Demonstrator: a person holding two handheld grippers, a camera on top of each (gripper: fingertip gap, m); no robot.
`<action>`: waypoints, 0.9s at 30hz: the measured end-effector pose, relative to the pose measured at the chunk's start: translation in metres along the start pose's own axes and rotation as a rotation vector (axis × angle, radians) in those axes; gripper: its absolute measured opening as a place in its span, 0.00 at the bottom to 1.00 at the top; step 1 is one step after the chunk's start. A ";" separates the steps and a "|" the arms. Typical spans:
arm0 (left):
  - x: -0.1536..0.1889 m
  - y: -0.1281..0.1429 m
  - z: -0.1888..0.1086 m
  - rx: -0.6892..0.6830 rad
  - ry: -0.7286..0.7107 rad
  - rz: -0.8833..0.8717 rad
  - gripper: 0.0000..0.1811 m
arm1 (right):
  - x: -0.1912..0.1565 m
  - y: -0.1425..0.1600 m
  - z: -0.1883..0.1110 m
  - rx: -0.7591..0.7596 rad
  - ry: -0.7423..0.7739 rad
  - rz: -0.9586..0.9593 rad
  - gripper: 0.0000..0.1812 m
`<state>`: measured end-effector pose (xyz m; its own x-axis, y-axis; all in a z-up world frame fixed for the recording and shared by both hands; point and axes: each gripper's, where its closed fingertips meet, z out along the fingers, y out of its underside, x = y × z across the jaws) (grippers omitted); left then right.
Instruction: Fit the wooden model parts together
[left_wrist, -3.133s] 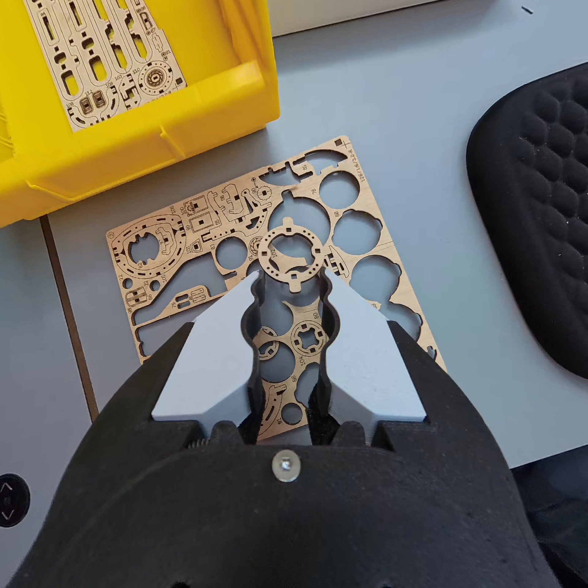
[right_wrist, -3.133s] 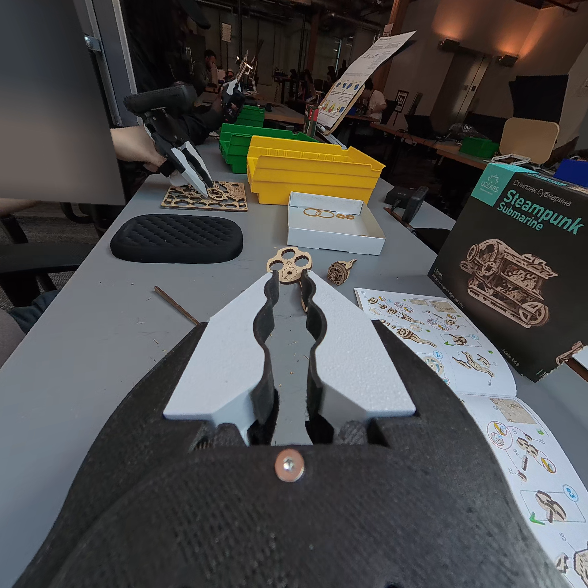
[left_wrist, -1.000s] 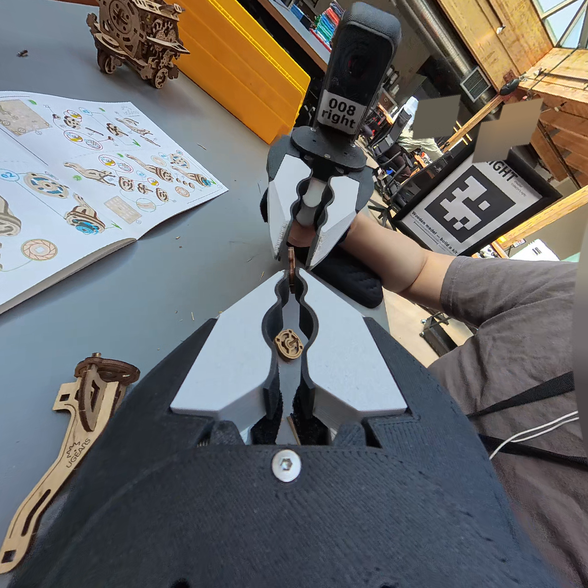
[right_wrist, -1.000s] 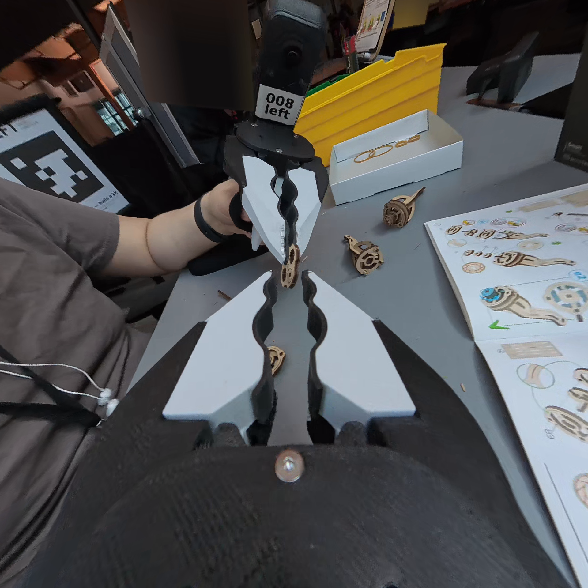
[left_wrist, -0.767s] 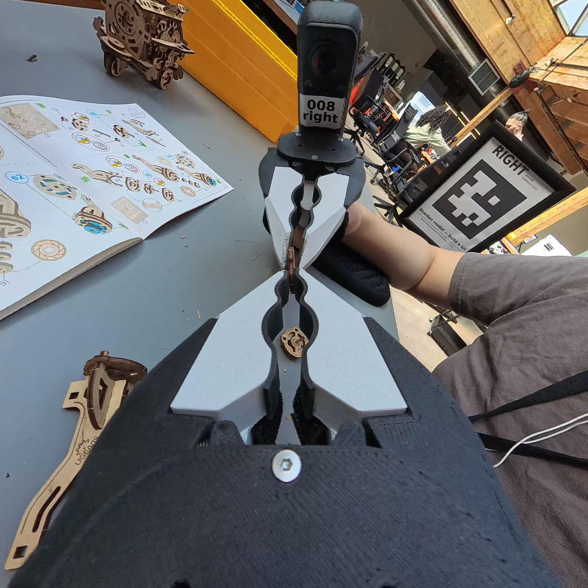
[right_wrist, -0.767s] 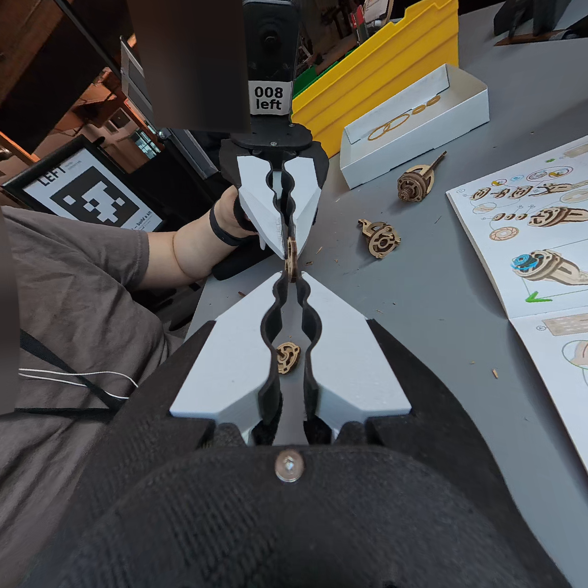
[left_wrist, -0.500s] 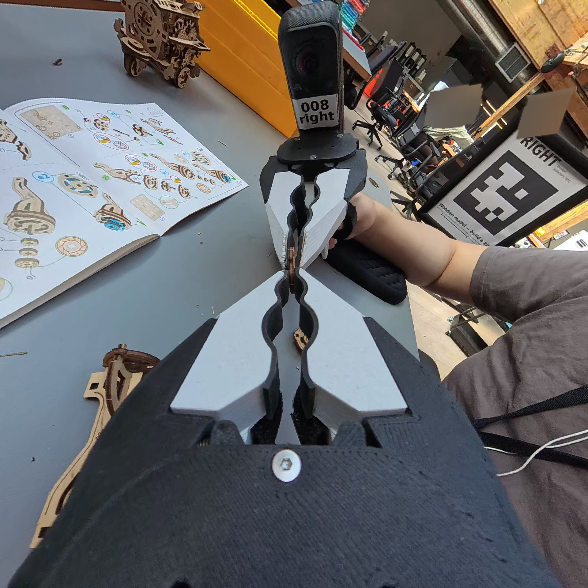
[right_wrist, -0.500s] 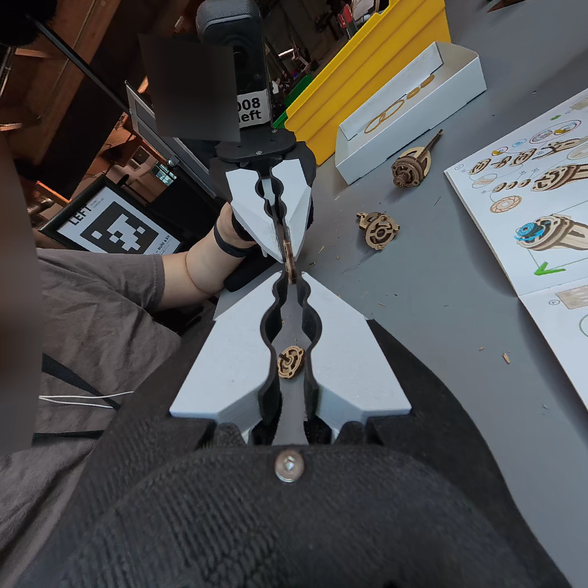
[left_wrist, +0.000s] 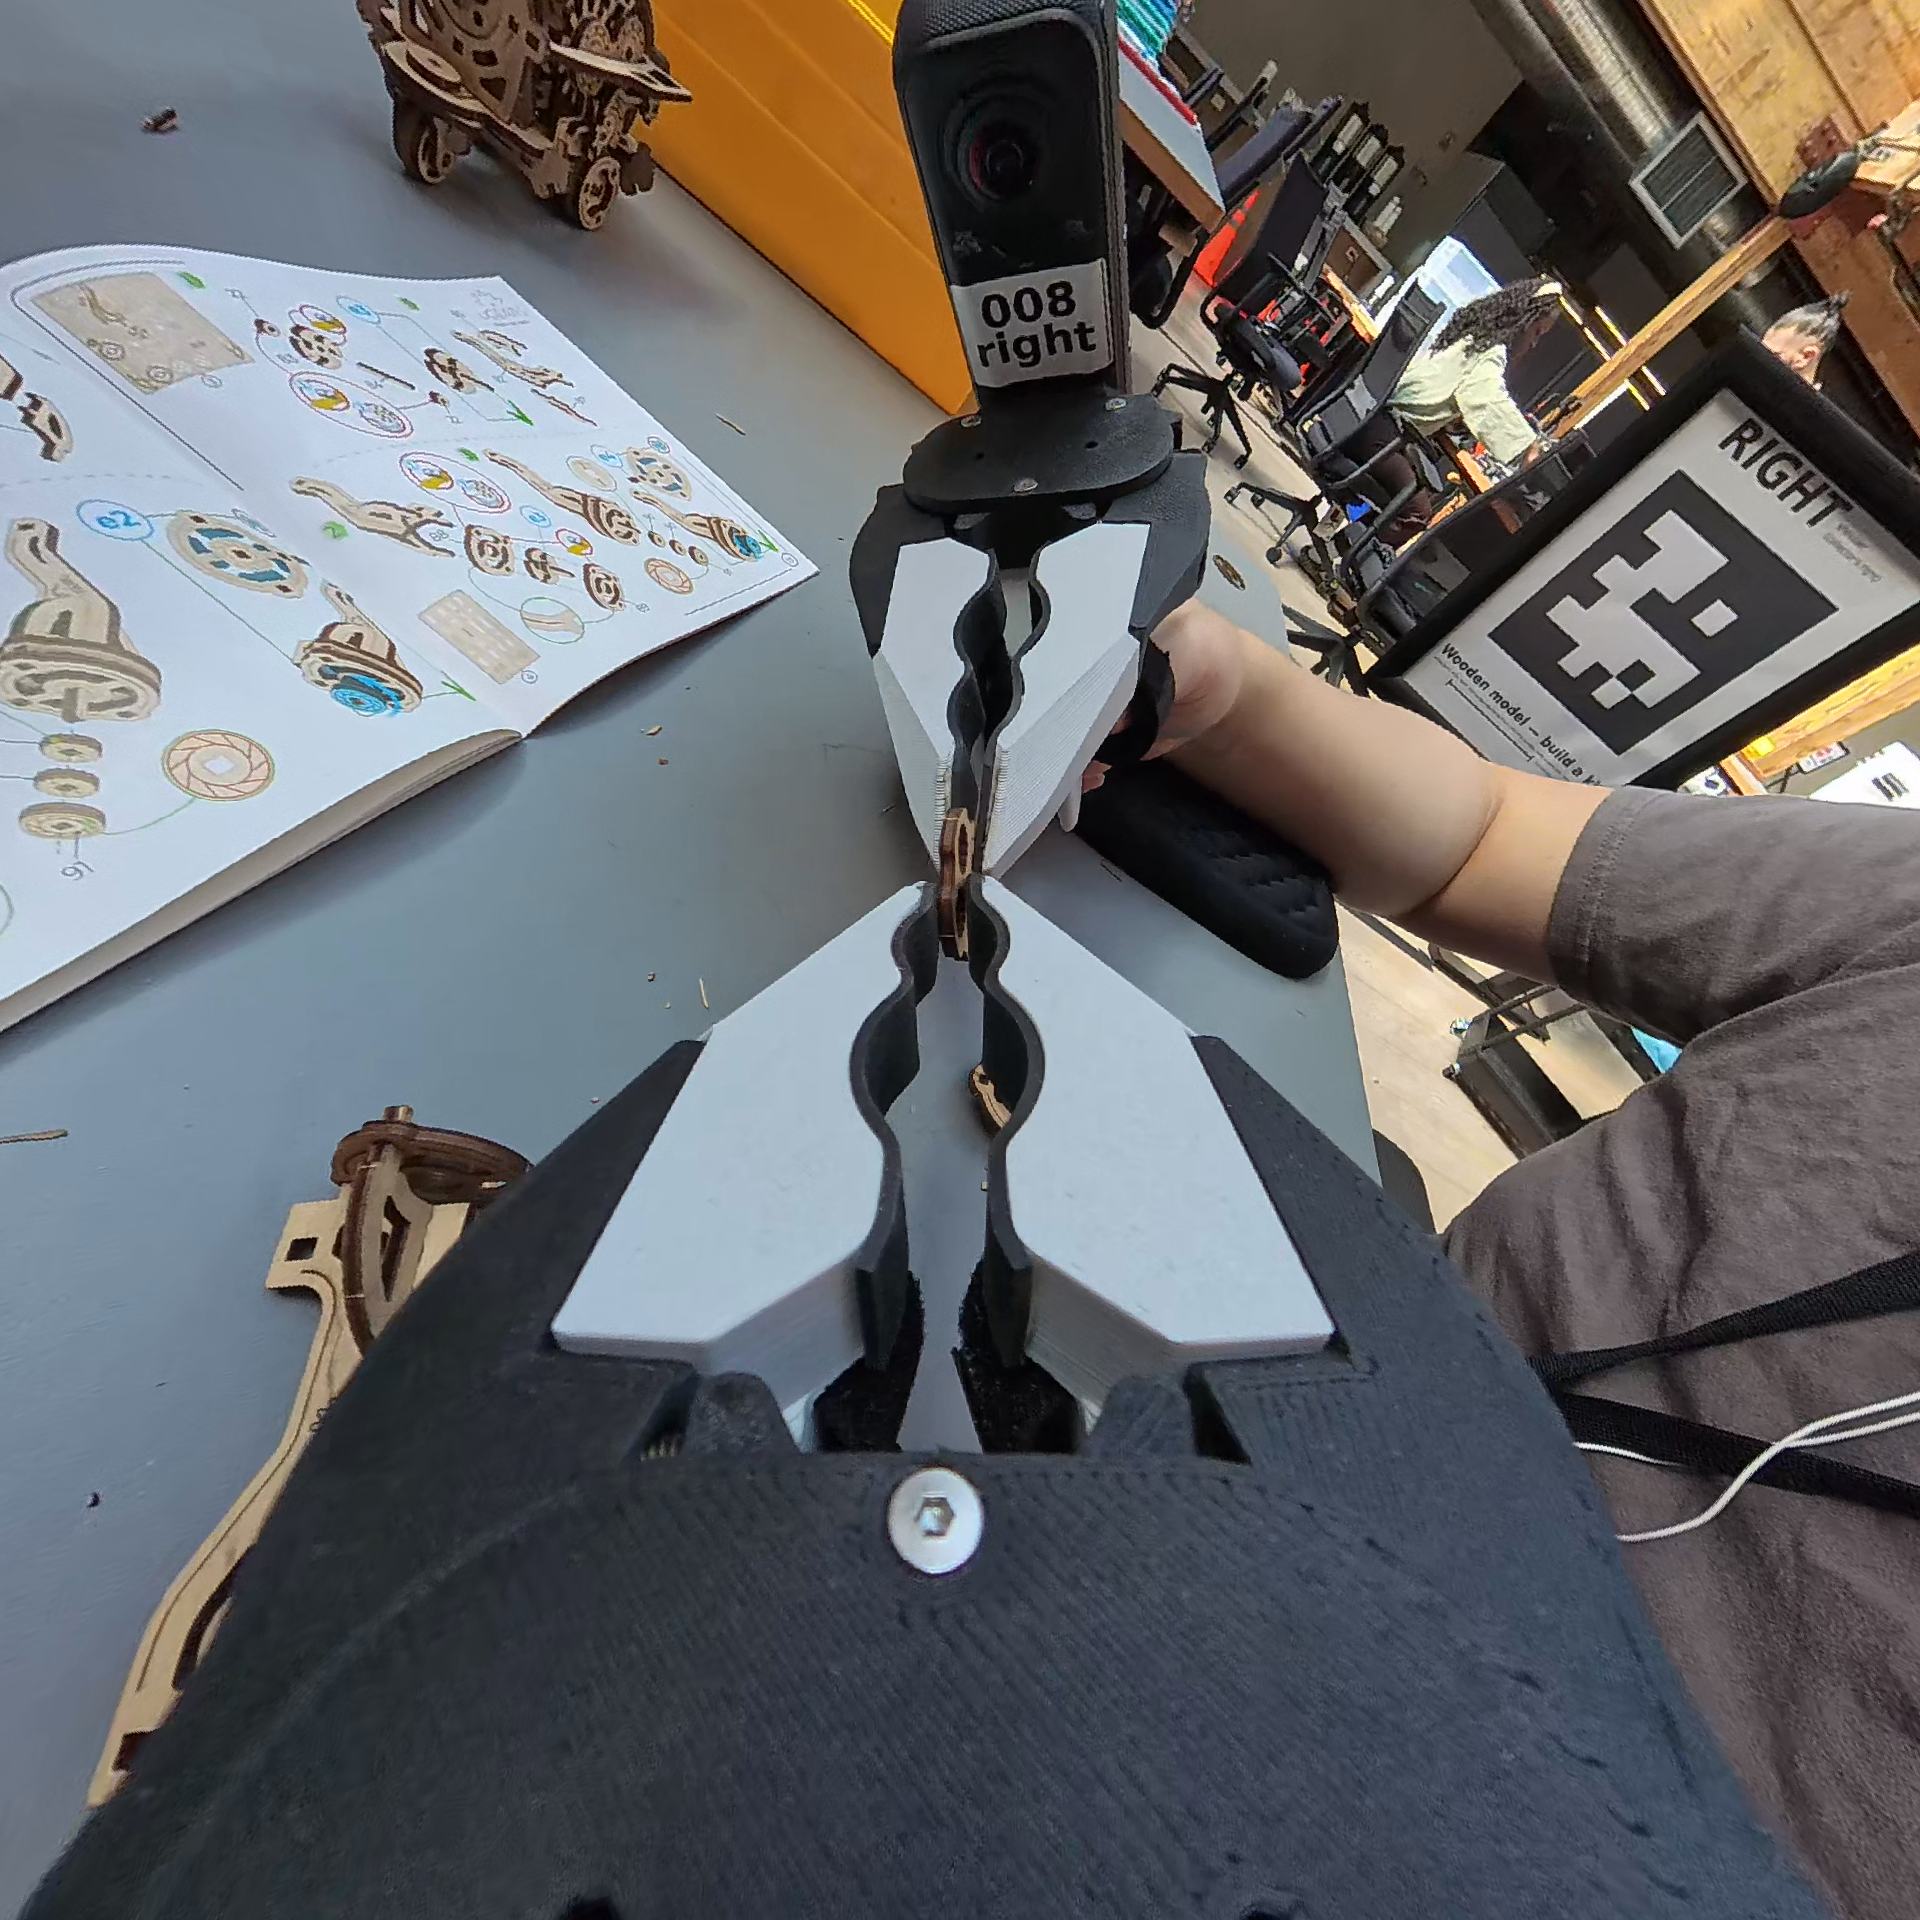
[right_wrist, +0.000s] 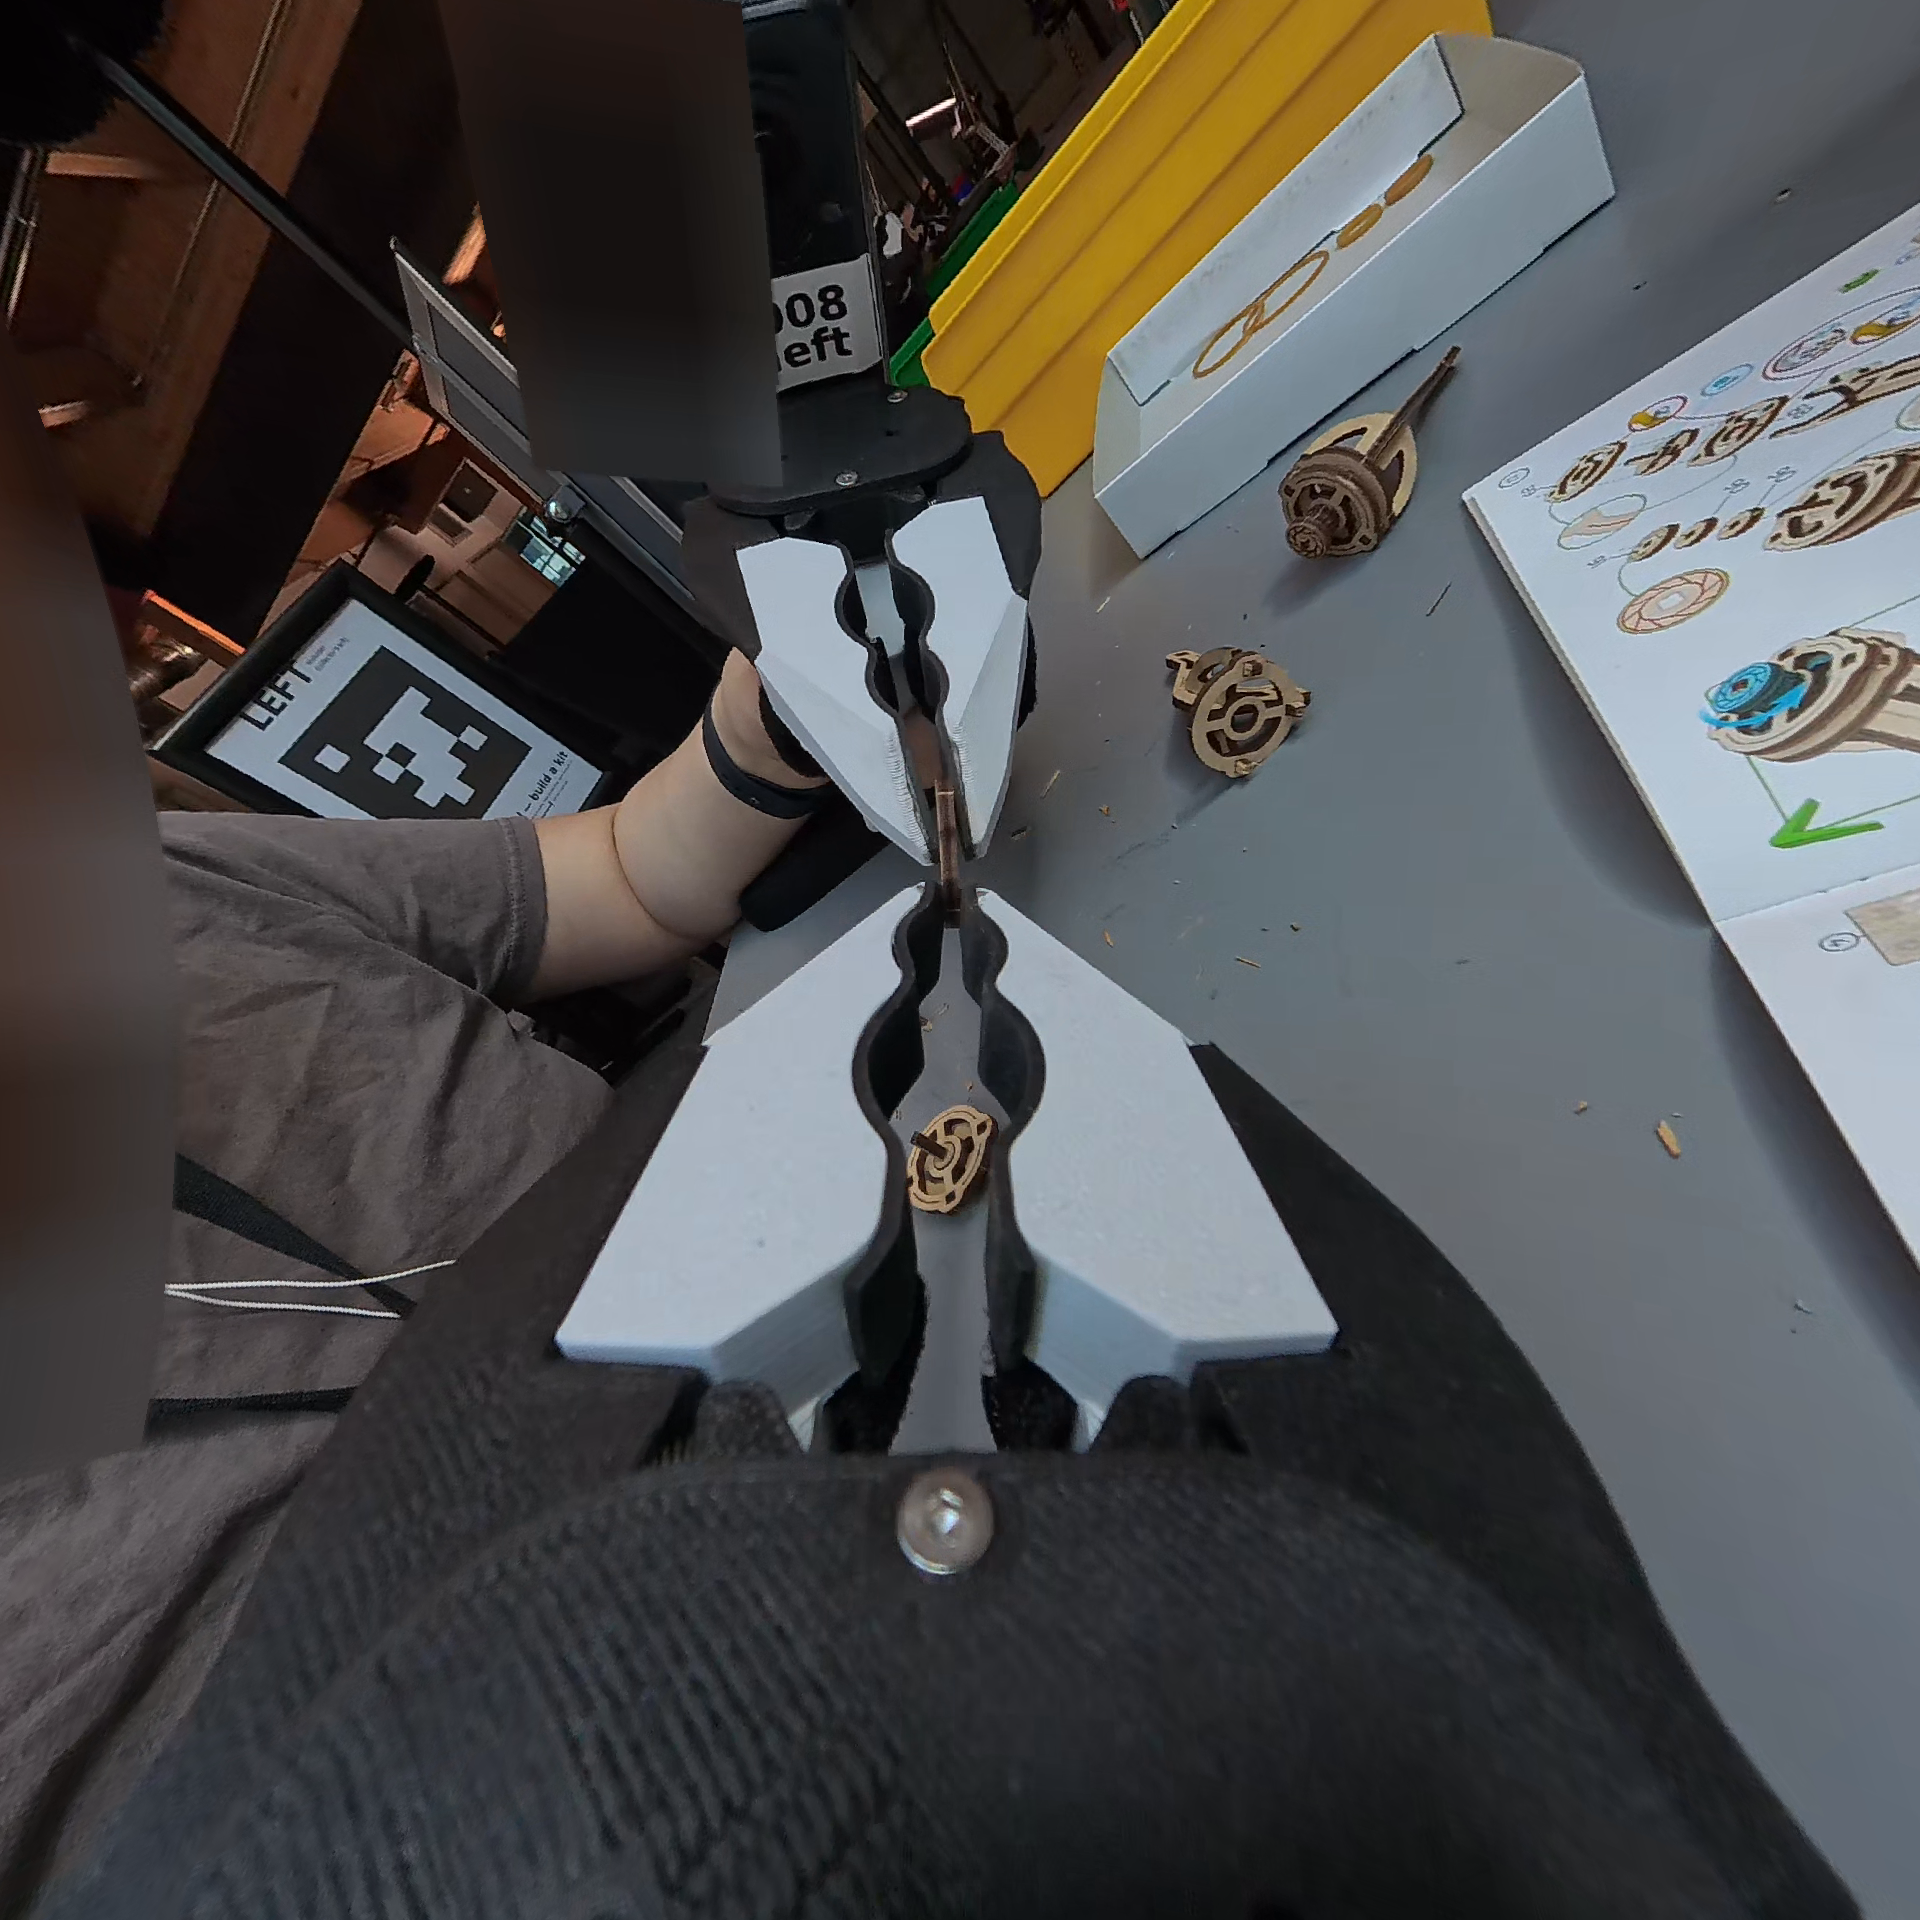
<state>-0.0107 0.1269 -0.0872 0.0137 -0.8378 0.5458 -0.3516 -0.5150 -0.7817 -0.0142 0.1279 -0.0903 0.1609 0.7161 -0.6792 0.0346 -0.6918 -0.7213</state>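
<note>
Now both my left hand-held gripper (left_wrist: 951, 914) and right hand-held gripper (right_wrist: 943, 906) pinch one thin wooden disc (left_wrist: 954, 871) edge-on above the bench's (left_wrist: 520, 935) near edge; it looks light, brittle, best gripped by its rim.

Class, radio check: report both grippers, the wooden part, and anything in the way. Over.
Left gripper and right gripper shut tip to tip on one thin wooden disc, held on edge above the table. Small wooden wheel lies loose below. Nothing in between.

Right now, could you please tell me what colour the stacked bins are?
Yellow; the stacked bins show best in the right wrist view.
</note>
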 end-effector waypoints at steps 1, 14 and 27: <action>0.001 0.000 0.000 0.000 0.005 0.001 0.01 | -0.001 0.000 0.000 0.002 -0.007 0.001 0.00; 0.003 0.006 0.004 -0.029 0.029 -0.009 0.00 | -0.001 0.005 0.003 -0.028 -0.007 -0.015 0.01; 0.003 0.002 0.003 -0.004 0.037 -0.039 0.00 | -0.002 -0.001 0.002 0.014 -0.011 -0.016 0.02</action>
<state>-0.0085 0.1229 -0.0875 -0.0075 -0.8100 0.5864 -0.3554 -0.5460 -0.7586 -0.0165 0.1270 -0.0882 0.1493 0.7283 -0.6688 0.0231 -0.6788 -0.7340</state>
